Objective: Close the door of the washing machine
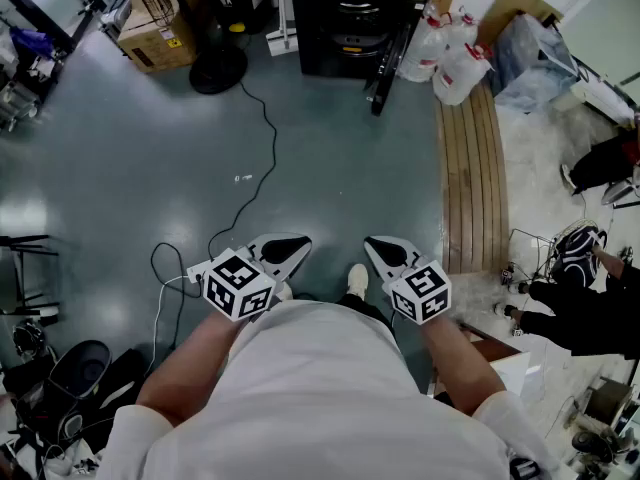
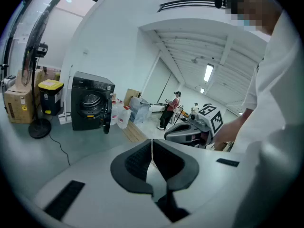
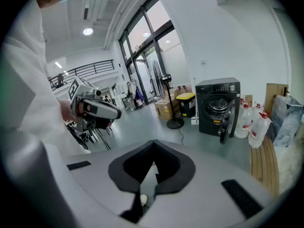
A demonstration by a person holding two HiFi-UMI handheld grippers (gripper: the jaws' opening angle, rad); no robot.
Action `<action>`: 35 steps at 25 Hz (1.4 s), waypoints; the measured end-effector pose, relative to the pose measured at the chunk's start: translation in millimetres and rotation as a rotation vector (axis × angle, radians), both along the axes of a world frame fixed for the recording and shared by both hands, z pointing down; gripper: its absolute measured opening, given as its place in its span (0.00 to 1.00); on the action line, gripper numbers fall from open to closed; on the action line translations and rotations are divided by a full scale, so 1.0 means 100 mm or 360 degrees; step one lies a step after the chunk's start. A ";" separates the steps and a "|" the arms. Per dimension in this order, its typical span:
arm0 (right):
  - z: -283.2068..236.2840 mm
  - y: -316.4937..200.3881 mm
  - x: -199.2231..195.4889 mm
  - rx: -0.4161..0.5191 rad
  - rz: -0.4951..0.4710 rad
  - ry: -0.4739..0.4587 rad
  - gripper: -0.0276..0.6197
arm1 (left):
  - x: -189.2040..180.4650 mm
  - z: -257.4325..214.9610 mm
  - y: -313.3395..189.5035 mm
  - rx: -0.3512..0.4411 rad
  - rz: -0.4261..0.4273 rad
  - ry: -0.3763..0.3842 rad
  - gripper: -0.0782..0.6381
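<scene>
The job has not really begun. The person stands well apart from the black box-shaped washing machine [image 1: 345, 13] across the grey floor [image 1: 150, 138]. Its round dark door [image 1: 385, 68] hangs wide open, standing upright, its edge sticking out toward the person. The left gripper [image 1: 290, 248] and right gripper [image 1: 385, 251] are pinched together and hold nothing. Next, I think, comes walking up close and pushing the door back against the front.

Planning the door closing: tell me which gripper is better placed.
Right, marginally. The open door juts from the washer, roughly in line with the right gripper; the left gripper sits further aside. Both are far off.
</scene>
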State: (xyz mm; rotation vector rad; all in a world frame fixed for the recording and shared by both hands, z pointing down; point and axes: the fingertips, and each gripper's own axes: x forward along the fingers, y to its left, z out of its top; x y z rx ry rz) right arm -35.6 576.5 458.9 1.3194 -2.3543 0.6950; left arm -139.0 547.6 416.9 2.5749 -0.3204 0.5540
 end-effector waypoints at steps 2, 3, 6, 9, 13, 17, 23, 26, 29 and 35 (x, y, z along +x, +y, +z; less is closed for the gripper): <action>-0.03 -0.01 -0.26 0.0000 0.0017 -0.0028 0.05 | -0.23 0.02 -0.01 -0.0014 -0.0004 -0.0002 0.14; -0.05 -0.02 -0.39 0.0001 0.0026 -0.0033 0.05 | -0.34 0.02 -0.01 -0.0017 0.0000 0.0000 0.14; -0.05 -0.05 -0.70 -0.0001 0.0055 -0.0022 0.05 | -0.64 0.02 -0.03 -0.0009 0.0029 0.0013 0.14; -0.02 -0.03 -0.93 -0.0021 0.0089 -0.0017 0.05 | -0.85 0.09 -0.06 -0.0015 0.0046 0.0013 0.14; 0.00 -0.03 -1.06 -0.0074 0.0100 -0.0001 0.05 | -0.96 0.13 -0.19 -0.0021 0.0045 0.0017 0.14; 0.04 -0.25 -0.86 -0.0088 0.0118 0.0002 0.05 | -0.81 0.18 -0.44 -0.0013 0.0040 0.0015 0.14; 0.12 -0.97 -0.52 -0.0048 0.0091 -0.0021 0.16 | -0.52 0.19 -1.03 0.0036 0.0001 -0.0025 0.14; 0.06 -1.38 -0.30 -0.0007 0.0079 -0.0059 0.17 | -0.27 0.14 -1.38 0.0080 0.0008 -0.0059 0.14; 0.10 -1.69 -0.10 0.0007 0.0049 -0.0065 0.18 | -0.04 0.12 -1.68 0.0098 -0.0011 -0.0058 0.14; 0.21 -2.17 0.31 -0.0020 0.0095 -0.0066 0.22 | 0.27 0.13 -2.04 0.0082 0.0014 -0.0063 0.14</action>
